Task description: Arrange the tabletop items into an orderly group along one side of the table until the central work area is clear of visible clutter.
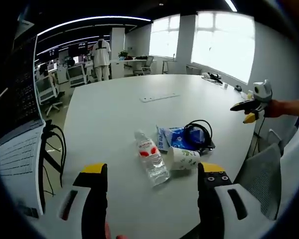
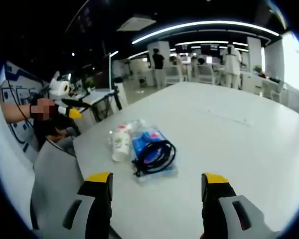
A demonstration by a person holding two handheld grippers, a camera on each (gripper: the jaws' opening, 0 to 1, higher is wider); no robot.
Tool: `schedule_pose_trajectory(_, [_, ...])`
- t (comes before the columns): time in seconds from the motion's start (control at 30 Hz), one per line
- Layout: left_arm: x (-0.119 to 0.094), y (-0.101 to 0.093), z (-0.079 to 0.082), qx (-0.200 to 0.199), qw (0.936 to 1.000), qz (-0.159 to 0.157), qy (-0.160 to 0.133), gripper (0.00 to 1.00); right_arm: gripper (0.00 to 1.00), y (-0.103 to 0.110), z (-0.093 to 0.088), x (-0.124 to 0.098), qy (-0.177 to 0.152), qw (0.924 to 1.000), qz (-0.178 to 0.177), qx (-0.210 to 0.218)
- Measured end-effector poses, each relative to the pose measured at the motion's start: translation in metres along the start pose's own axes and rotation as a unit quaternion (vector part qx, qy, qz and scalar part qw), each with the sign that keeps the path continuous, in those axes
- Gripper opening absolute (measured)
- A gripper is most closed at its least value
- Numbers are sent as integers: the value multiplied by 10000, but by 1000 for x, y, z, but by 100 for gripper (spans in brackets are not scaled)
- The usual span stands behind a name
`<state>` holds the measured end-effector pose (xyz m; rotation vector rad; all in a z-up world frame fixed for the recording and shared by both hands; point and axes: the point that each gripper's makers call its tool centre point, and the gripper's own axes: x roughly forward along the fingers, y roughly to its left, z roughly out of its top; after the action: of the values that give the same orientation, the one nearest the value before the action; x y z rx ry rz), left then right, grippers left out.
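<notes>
With both tools spread and empty, bring your left tool (image 1: 152,174) squarely over the bottle (image 1: 151,157) on the table (image 1: 114,109) first.

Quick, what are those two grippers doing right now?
Left gripper: open, holding nothing.
Right gripper: open, holding nothing.
</notes>
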<state>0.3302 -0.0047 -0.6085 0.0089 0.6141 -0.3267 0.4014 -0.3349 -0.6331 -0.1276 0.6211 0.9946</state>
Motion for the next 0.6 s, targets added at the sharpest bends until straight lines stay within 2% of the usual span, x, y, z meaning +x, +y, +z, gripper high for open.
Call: schedule_pose_trajectory(0.6, [-2,-11,-3,-174,9998,48,-97,74,74,2,-3,-2,63,10000,18,8])
